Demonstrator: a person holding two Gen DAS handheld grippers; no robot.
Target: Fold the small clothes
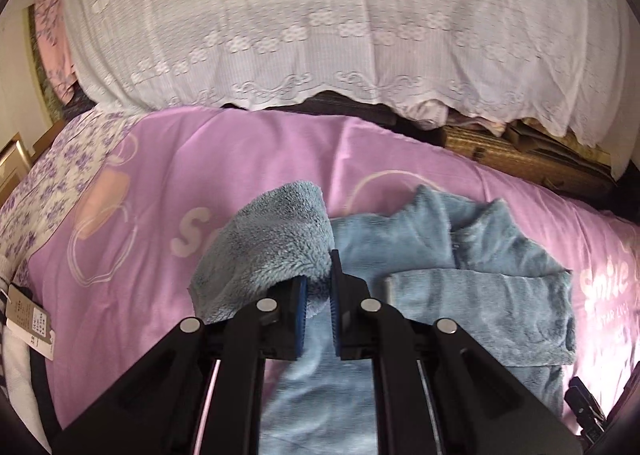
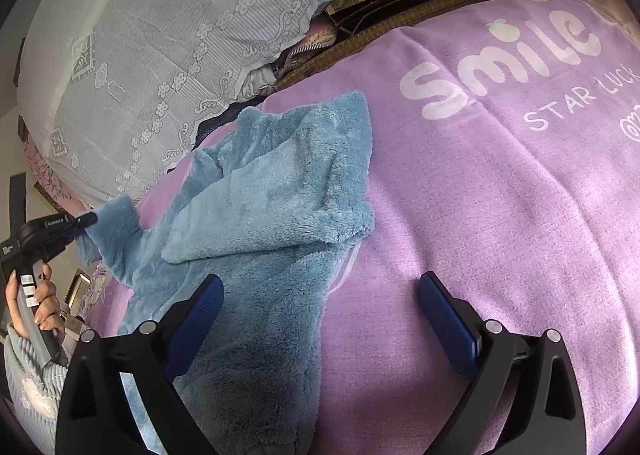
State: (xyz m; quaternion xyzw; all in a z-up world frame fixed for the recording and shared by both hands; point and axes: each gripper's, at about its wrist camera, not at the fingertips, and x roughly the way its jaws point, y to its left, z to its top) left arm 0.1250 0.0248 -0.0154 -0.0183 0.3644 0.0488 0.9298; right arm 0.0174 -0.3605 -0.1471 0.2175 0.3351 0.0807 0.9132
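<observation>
A fluffy light-blue garment [image 1: 460, 255] lies rumpled on the pink "Smile" bed sheet [image 1: 140, 255]. My left gripper [image 1: 319, 287] is shut on one of its sleeves [image 1: 272, 243] and holds the sleeve raised off the sheet. In the right wrist view the same garment [image 2: 264, 207] lies left of centre, with the left gripper [image 2: 86, 219] gripping the sleeve end at the far left. My right gripper [image 2: 320, 295] is open and empty, low over the garment's lower edge and the sheet [image 2: 500, 195].
A white lace cover [image 1: 320, 15] is draped over a pile at the back of the bed. A woven mat [image 1: 500, 151] shows beneath it. A floral cloth [image 1: 52, 183] and a paper tag [image 1: 28, 319] lie at the left edge.
</observation>
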